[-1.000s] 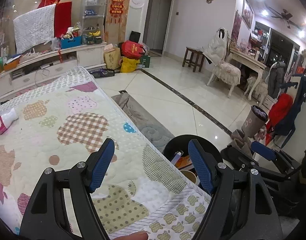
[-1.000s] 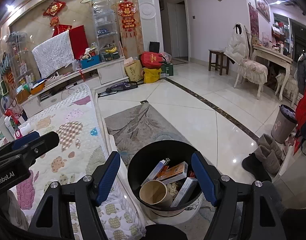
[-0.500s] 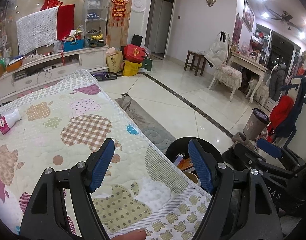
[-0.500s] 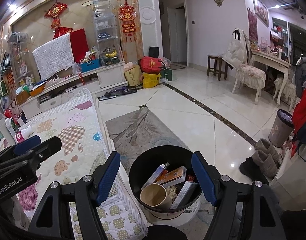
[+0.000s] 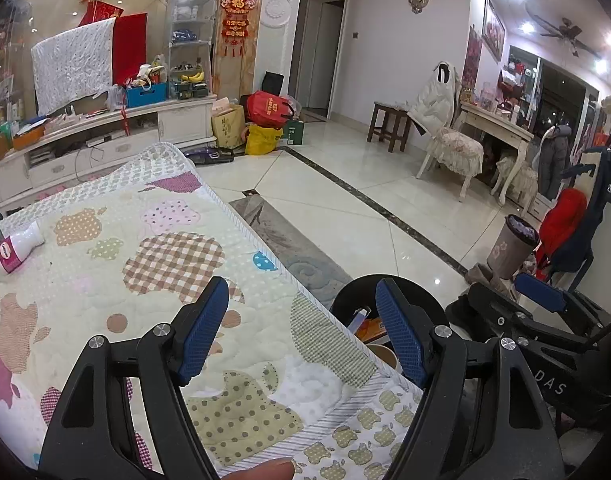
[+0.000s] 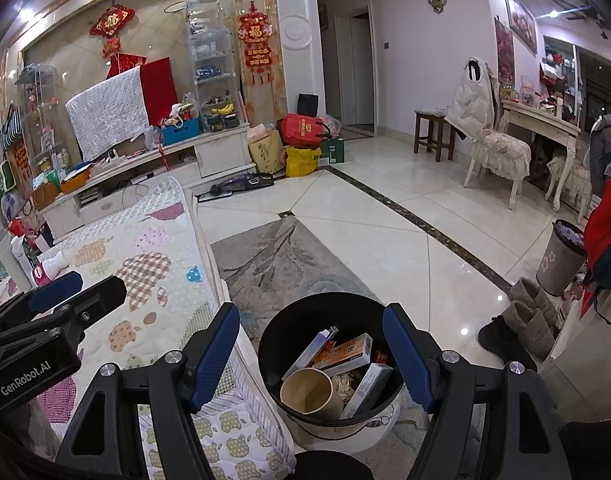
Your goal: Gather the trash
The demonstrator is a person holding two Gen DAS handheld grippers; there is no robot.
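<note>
Black bin [image 6: 273,360] at 6 o'clock already holds cup [image 6: 305,394] and boxes; pink-white bottle [image 5: 15,248] remains on quilt at 9 o'clock. Left tongs [image 5: 301,336] and right tongs [image 6: 311,360] gape, empty

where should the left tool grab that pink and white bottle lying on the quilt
Grip the white bottle across its wide body near the pink label, coming down from above with the jaws set across its length. It lies on its side on the quilt, neck tapering toward the floor side, so the neck offers less hold. The left tool stands open and empty.
</note>
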